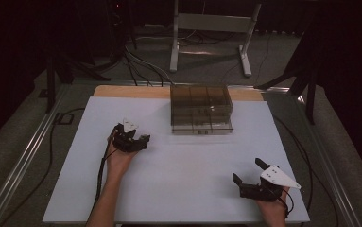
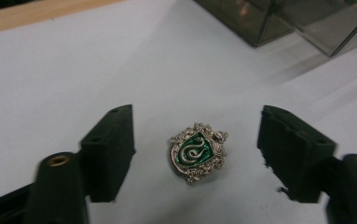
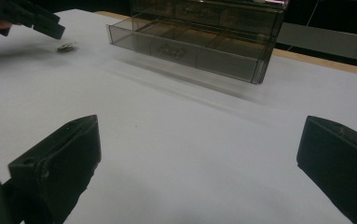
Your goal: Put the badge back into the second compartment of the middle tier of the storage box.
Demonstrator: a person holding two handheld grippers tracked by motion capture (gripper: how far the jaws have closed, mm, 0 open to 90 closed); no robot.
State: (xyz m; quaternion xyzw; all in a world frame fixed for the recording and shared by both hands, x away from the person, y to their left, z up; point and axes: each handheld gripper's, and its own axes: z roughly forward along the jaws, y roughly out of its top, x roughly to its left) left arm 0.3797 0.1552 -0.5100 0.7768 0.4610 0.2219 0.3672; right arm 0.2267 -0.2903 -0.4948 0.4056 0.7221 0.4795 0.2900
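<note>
- Your left tool [image 2: 195,154] straddles the green crest badge [image 2: 198,152], which lies flat on the white desk [image 2: 50,84]; its jaws stand apart, not touching it.
- Closing too high, the pads may skid over the thin badge and flick it away.
- Your right tool [image 3: 199,163] rests wide open, well clear; the smoked drawer box [image 1: 201,110] has its lower drawer pulled out.

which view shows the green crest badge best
The left gripper view: the badge lies flat on the white sheet, between the open jaws, its green shield and silver snake sharp. In the right gripper view it is a small blurred speck far off. In the high view the left gripper covers it.
</note>
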